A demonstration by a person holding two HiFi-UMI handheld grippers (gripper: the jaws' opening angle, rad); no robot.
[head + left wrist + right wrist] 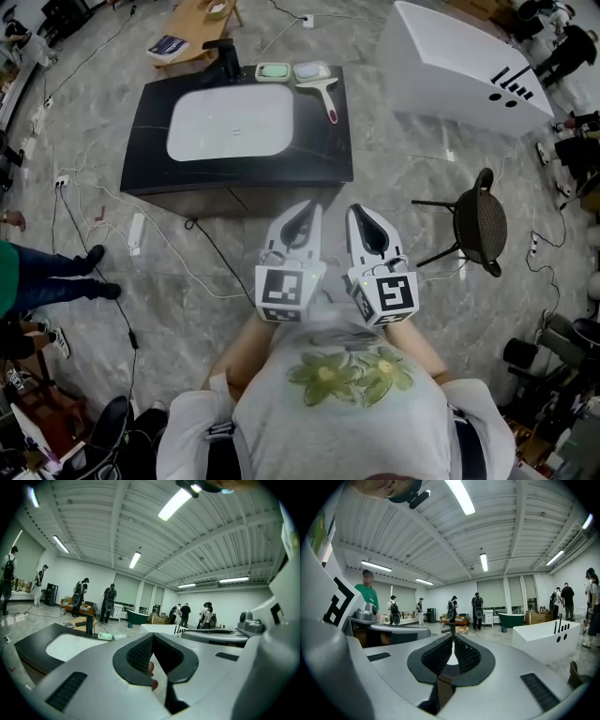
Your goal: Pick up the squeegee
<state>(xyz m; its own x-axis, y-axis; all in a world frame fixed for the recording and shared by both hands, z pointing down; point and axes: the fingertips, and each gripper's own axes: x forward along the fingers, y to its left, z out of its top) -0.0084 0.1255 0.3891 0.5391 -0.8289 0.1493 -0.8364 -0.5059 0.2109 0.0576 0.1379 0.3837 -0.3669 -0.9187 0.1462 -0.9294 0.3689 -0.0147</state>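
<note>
The squeegee (322, 92), a white blade with a red handle, lies on the back right corner of the black vanity top (319, 141). It sits beside a white sponge (310, 70) and a green one (273, 71). A white basin (231, 122) fills the middle of the top, with a black tap (225, 58) behind it. Both grippers are held close to my chest, well short of the vanity. My left gripper (305, 211) (152, 635) is shut and holds nothing. My right gripper (360, 212) (453, 637) is shut and empty too, its tips pointing toward the vanity.
A white bathtub (459, 66) stands at the back right and a black chair (478, 220) just right of my grippers. Cables (112, 272) trail over the marble floor on the left, near a person's legs (47, 272). Several people stand in the far room.
</note>
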